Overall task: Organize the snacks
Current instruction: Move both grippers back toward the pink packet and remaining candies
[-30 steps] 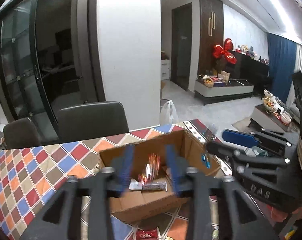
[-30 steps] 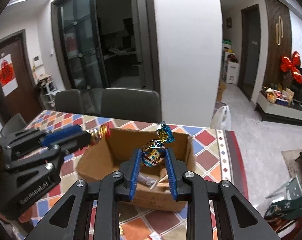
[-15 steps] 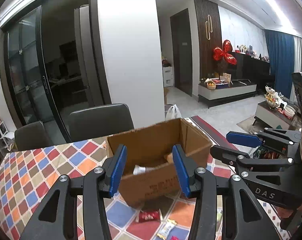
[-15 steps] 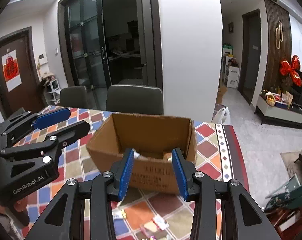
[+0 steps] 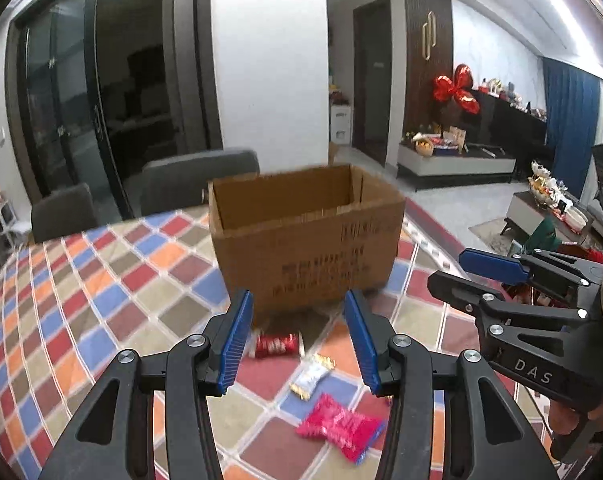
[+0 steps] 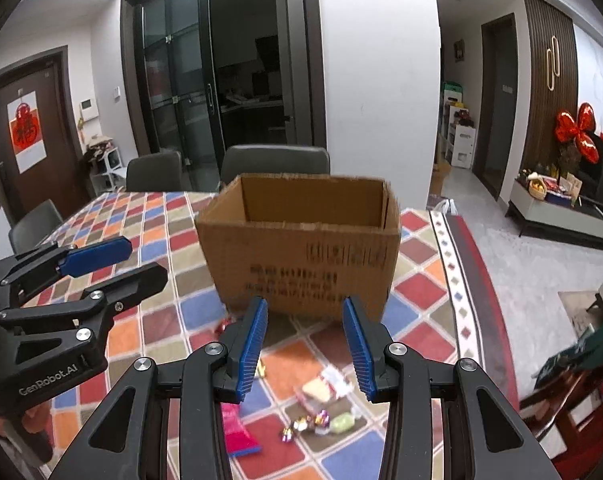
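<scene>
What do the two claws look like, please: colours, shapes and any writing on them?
Both are matte black plastic frames with triangular cut-outs and silver screws. Each finger ends in a ribbed blue pad. The left claw bears "GenRobot.AI" in grey letters on its body in the right wrist view; the right claw bears "DAS" in the left wrist view. No cables or sleeves are visible.

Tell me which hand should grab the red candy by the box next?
Left, probably. The left gripper has open jaws with the red candy lying right between them, near the cardboard box. The right gripper, also open, points at other sweets.
</scene>
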The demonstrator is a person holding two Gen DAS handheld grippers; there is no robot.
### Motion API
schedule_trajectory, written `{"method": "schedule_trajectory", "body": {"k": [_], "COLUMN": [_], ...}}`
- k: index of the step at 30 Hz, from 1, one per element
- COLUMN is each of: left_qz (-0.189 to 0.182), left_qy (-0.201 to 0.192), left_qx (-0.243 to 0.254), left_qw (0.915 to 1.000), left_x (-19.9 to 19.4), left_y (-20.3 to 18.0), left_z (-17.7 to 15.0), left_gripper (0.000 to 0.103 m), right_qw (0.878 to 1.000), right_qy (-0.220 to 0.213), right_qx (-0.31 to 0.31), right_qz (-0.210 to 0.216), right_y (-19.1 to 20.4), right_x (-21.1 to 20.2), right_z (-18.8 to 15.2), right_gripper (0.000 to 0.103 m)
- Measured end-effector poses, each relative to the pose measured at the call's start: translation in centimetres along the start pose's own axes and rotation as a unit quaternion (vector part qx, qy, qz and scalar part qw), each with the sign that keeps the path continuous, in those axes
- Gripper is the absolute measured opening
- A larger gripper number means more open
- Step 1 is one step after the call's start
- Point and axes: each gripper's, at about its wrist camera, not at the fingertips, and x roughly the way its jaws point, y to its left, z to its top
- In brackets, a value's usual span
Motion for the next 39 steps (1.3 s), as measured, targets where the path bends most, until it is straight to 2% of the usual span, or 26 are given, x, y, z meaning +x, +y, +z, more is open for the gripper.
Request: {"method": "schedule_trajectory", "body": {"k": [7, 15, 17, 27, 33, 39], "left_qz": [-0.016, -0.029, -0.03, -0.002, 0.016, 0.012], "left_qy": [0.066, 0.143, 0.155, 0.191, 0.2, 0.201], "left_qx": [-0.041, -0.077, -0.083, -0.116, -0.116, -0.119], "left_qw": [0.9969, 0.9862, 0.9839, 0.9747, 0.9727, 0.9722], "left_x": [1.9, 4.7, 5.3, 8.0, 9.3, 9.8], "left_y": [-0.1, -0.8, -1.0, -1.4, -1.7, -1.6], "left_z": [-4.2, -8.3, -8.8, -10.2, -10.6, -10.8], "left_gripper": [0.047, 0.048, 0.051, 0.057, 0.06, 0.06], "right_qw": [0.999, 0.996, 0.995, 0.989, 0.988, 0.987], "right_qy": [0.037, 0.072, 0.081, 0.113, 0.122, 0.126], "right_qx": [0.026, 0.056, 0.065, 0.09, 0.099, 0.098], "right_qz": [-0.003, -0.01, -0.008, -0.009, -0.007, 0.004], "right_y": [-0.3, -1.2, -1.4, -1.9, -2.1, -1.6], "right_x": [1.0, 2.3, 2.6, 3.8, 4.2, 4.6], "right_z": [-4.1, -8.0, -8.8, -11.5, -12.2, -12.4], "right_gripper": [0.041, 0.041, 0.041, 0.041, 0.041, 0.041]}}
